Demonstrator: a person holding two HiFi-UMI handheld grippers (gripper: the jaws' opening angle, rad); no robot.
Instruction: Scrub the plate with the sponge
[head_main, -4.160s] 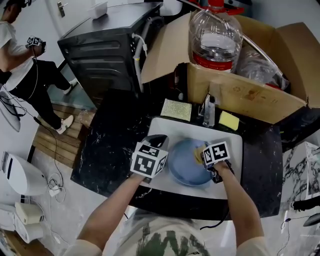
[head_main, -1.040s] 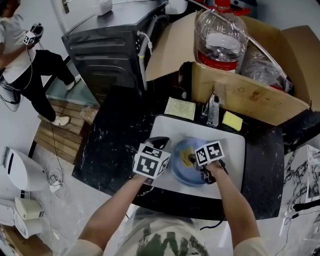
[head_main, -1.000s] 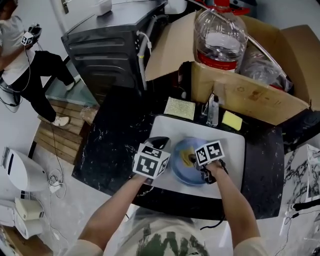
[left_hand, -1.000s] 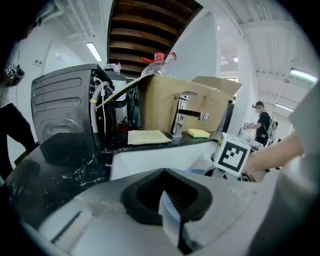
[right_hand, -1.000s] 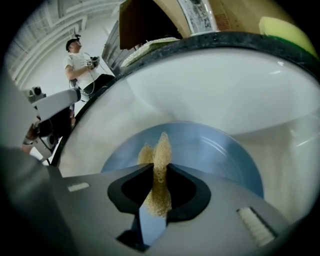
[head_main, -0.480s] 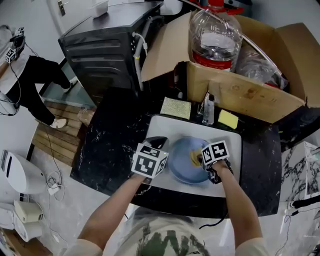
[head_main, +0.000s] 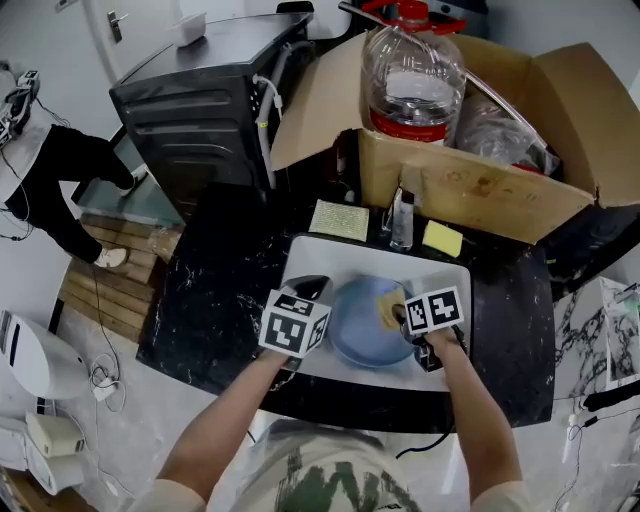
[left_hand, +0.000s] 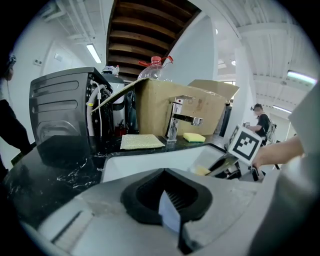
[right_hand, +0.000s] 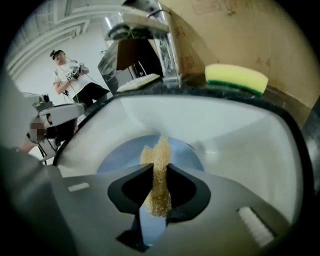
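Note:
A blue plate (head_main: 355, 325) lies in the white sink (head_main: 455, 285). My left gripper (head_main: 322, 303) is shut on the plate's left rim; in the left gripper view a pale blue sliver of rim (left_hand: 169, 216) sits between the jaws of the left gripper (left_hand: 167, 200). My right gripper (head_main: 397, 317) is shut on a tan sponge (head_main: 387, 312) and presses it on the right half of the plate. In the right gripper view the sponge (right_hand: 159, 170) stands pinched upright in the right gripper (right_hand: 159, 186) over the plate (right_hand: 117, 159).
A faucet (head_main: 400, 215) rises behind the sink, with a yellow sponge (head_main: 441, 238) to its right and a pale scouring pad (head_main: 339, 220) to its left. A cardboard box (head_main: 480, 190) with a large water bottle (head_main: 412, 70) stands behind. A black appliance (head_main: 195, 100) is at the back left.
The right gripper has slid the sponge from the plate's middle toward its right side. The left gripper keeps its hold on the rim.

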